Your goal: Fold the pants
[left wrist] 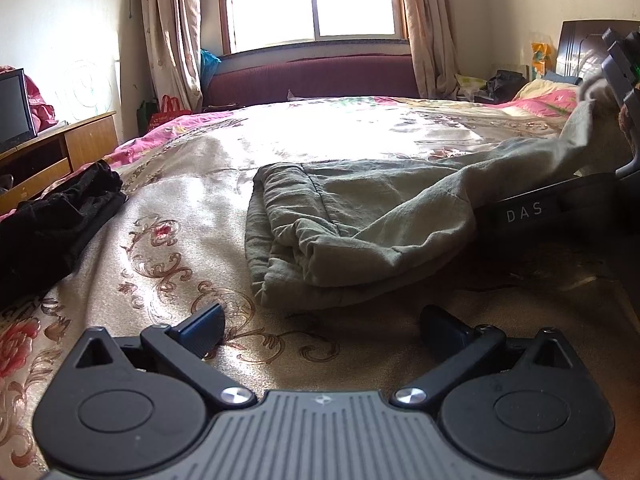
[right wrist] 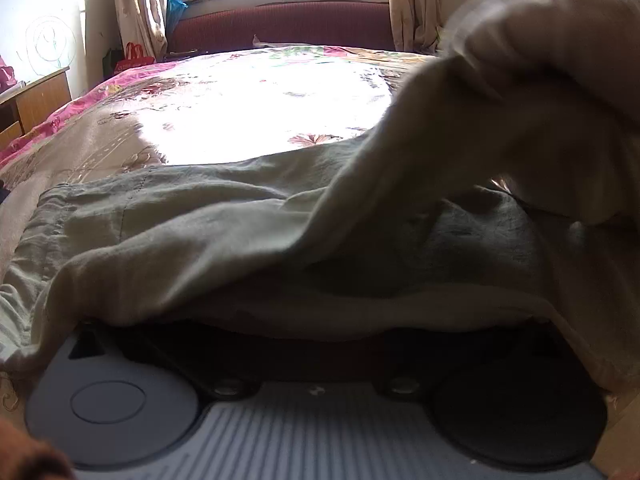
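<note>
Just pants (left wrist: 360, 224) on bed (left wrist: 180, 208)

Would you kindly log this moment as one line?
left gripper: open, empty | right gripper: hidden under pants | pants: part-folded on bed

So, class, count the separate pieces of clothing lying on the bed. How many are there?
2. The grey-green pants lie mid-bed, one end lifted at the right. A black garment lies bunched at the bed's left edge; it may be more than one piece. More could be hidden.
</note>
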The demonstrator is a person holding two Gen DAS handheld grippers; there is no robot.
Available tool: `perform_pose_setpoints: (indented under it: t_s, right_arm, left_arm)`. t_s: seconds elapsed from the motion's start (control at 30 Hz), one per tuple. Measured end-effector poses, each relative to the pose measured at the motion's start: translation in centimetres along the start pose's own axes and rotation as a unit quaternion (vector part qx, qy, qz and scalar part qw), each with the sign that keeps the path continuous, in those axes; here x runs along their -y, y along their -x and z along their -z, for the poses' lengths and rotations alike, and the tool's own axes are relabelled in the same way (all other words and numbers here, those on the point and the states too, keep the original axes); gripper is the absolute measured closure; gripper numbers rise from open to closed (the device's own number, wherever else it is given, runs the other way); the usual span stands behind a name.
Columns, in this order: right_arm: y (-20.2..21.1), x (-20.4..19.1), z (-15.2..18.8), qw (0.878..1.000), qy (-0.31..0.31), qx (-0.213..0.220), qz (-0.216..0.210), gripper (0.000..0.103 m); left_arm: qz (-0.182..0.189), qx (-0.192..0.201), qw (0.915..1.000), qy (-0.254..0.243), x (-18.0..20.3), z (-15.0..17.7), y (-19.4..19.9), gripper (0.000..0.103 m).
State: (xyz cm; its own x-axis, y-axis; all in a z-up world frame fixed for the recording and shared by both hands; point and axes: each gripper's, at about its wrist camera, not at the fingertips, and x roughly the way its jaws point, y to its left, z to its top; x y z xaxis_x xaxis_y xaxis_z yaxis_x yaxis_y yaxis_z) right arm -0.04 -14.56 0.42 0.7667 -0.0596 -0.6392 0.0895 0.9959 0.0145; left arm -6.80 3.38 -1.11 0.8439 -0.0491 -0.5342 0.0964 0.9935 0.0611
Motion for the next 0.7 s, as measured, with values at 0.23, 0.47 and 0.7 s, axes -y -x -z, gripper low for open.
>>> perform_pose_setpoints:
  t_s: [0.23, 0.47, 0.7]
  right_arm:
    - [0.04, 0.01, 0.03, 1.000, -0.001, 0.000, -0.001, 0.001]
    - [0.05, 0.01, 0.03, 1.000, -0.001, 0.000, -0.001, 0.001]
    - [0.06, -0.05, 0.06, 1.000, -0.002, 0.000, -0.002, 0.001]
  left_arm:
    - [0.006, -0.002, 1.0000, 0.003, -0.23, -0.03, -0.19, 0.000]
    - [0.015, 0.000, 0.9998, 0.010, -0.53, -0.02, -0.28, 0.000]
    - [0.017, 0.004, 0.9998, 0.011, -0.45, 0.09, -0.16, 0.000]
